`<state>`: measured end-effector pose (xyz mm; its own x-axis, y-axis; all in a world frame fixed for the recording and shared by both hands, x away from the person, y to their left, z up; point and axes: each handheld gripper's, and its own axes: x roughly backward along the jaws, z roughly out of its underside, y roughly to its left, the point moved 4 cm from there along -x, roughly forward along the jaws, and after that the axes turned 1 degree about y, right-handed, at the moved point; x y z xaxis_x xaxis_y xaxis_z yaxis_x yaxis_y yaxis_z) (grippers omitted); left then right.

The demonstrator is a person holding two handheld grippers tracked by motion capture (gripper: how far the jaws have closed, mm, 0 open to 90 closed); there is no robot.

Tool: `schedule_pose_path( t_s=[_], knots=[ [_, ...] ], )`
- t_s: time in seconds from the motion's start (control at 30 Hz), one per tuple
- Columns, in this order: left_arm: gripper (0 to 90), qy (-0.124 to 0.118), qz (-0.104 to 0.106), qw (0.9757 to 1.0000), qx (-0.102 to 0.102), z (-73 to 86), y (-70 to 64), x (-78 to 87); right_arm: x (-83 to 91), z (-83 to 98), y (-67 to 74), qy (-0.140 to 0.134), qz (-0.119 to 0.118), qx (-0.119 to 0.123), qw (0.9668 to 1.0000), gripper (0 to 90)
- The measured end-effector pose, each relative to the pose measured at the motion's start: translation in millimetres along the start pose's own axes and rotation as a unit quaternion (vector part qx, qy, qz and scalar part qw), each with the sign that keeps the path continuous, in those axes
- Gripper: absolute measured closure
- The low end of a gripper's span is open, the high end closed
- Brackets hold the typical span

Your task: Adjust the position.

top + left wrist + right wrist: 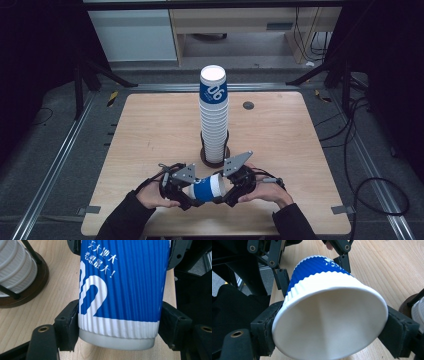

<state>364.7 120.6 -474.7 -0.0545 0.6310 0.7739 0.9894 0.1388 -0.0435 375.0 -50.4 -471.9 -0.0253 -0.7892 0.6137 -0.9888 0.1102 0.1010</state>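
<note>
A blue-and-white ribbed paper cup (pixel 207 187) lies on its side just above the table's near edge, held between both grippers. My left gripper (pixel 187 192) is shut on its narrow base end; in the left gripper view its pads (pixel 68 327) press the white band of the cup (pixel 122 290). My right gripper (pixel 227 187) is shut on the wide rim end. In the right gripper view the cup (pixel 329 322) turns its open mouth to the camera, with the pads (pixel 265 332) on either side of the rim. The left gripper (pixel 313 270) grips the far end there.
A tall stack of matching cups (pixel 214 115) stands in a dark wire holder (pixel 215 157) at the table's middle, just behind the grippers. It also appears as the stack (pixel 15 267) in the left gripper view. A small dark round grommet (pixel 248 105) sits at the table's back right.
</note>
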Motion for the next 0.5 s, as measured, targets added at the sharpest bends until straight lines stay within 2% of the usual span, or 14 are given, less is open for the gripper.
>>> schedule_pose_path(
  t_s=[0.13,0.27,0.43,0.5],
  knots=[
    [27.7,0.000,-0.003,1.0000,-0.003,0.0,-0.2,0.5,-0.5,0.3,-0.1,0.001,0.001,0.002,1.0000,14.8],
    [27.8,-0.011,-0.005,0.9999,0.000,-1.0,0.6,3.8,1.6,-0.7,-0.9,-0.014,0.001,0.002,0.9999,10.1],
    [27.8,-0.029,-0.009,0.9995,0.009,0.5,5.4,12.7,13.0,-5.2,-4.1,-0.050,0.009,-0.011,0.9986,7.0],
    [27.8,-0.039,-0.013,0.9990,0.015,1.7,8.2,18.0,20.6,-7.3,-6.5,-0.065,0.023,-0.013,0.9975,6.7]
  ],
)
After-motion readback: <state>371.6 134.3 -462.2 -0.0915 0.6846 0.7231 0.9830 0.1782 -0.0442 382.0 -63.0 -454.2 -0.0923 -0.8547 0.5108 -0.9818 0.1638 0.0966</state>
